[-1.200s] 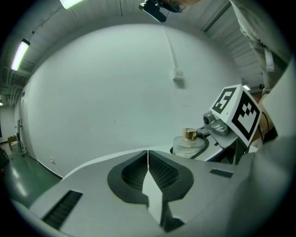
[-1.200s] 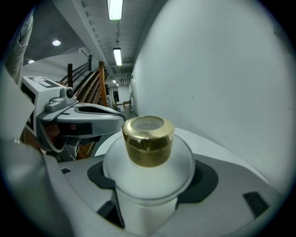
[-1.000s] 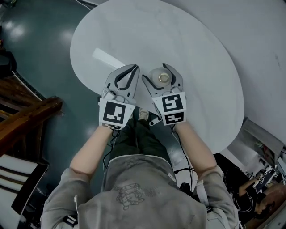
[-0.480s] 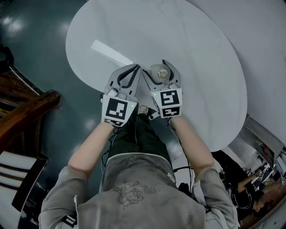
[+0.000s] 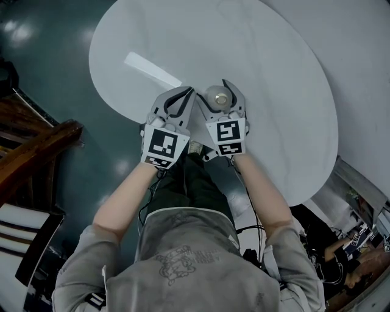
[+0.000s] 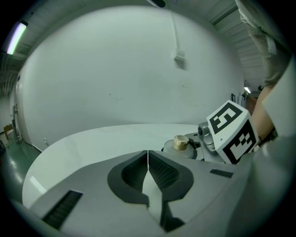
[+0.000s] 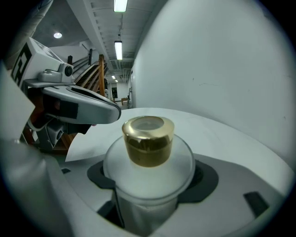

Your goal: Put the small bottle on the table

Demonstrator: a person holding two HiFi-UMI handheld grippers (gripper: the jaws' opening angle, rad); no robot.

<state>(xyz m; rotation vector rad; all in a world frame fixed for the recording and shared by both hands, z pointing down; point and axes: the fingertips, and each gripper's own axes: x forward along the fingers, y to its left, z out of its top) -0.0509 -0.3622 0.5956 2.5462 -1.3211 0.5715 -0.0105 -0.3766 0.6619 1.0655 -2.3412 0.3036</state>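
Bottle [image 7: 147,139] over table [image 5: 262,61], not yet released.
Right gripper [image 5: 220,97] clamps it; left gripper [image 6: 148,162] closed, empty; setting down remains.

A: Head view lighting?
B: Bright, even, from overhead. White table [image 5: 274,73] near blown out, w/ bright streak [image 5: 152,70] upper left. Floor [image 5: 36,73] shows soft glare spots.
A: Gripper views?
B: Fisheye, dark vignette at corners, edges bowed. Right: ceiling tube lights [image 7: 120,5] overexposed; gold cap [image 7: 148,139] of small bottle [image 7: 148,178] sharp, foreground soft. Left: dimmer, greenish cast.
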